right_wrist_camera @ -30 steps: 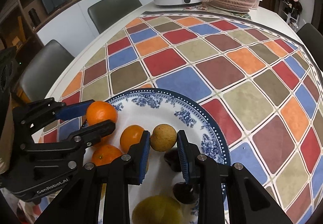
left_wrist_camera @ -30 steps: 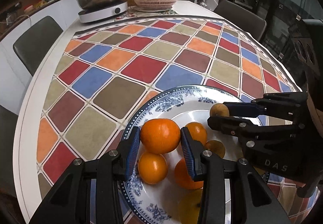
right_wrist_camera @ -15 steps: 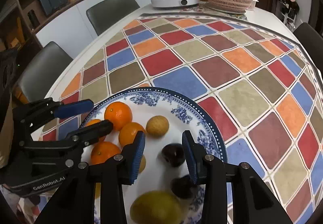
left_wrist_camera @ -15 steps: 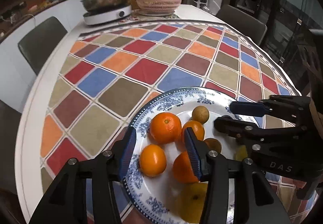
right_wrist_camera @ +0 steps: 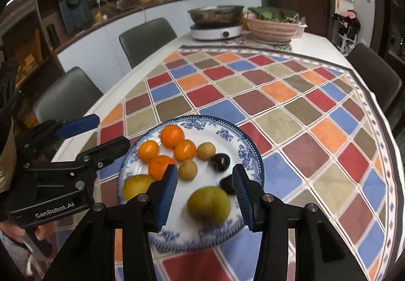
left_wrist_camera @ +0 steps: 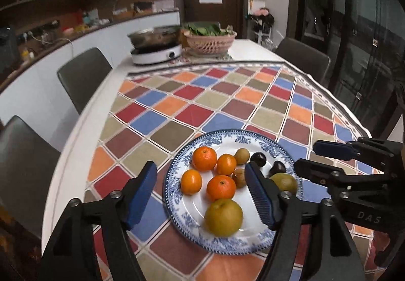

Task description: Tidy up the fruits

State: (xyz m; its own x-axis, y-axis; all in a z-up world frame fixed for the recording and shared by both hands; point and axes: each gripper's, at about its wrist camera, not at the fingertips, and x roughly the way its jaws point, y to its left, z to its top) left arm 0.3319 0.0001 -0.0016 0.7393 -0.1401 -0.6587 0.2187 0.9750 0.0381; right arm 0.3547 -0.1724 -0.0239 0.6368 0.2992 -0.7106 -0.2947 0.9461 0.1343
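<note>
Fruits (left_wrist_camera: 219,187) fill the plate (left_wrist_camera: 177,215); left gripper (left_wrist_camera: 200,192) and right gripper (right_wrist_camera: 203,191) gape empty.

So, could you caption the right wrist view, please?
Open right gripper above a blue-patterned plate of fruit.

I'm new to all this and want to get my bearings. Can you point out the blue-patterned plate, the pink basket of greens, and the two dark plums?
plate (right_wrist_camera: 249,151): right wrist view, far right rim.
basket (left_wrist_camera: 210,41): left wrist view, woven side wall.
plums (right_wrist_camera: 220,160): right wrist view, top of the farther plum.
</note>
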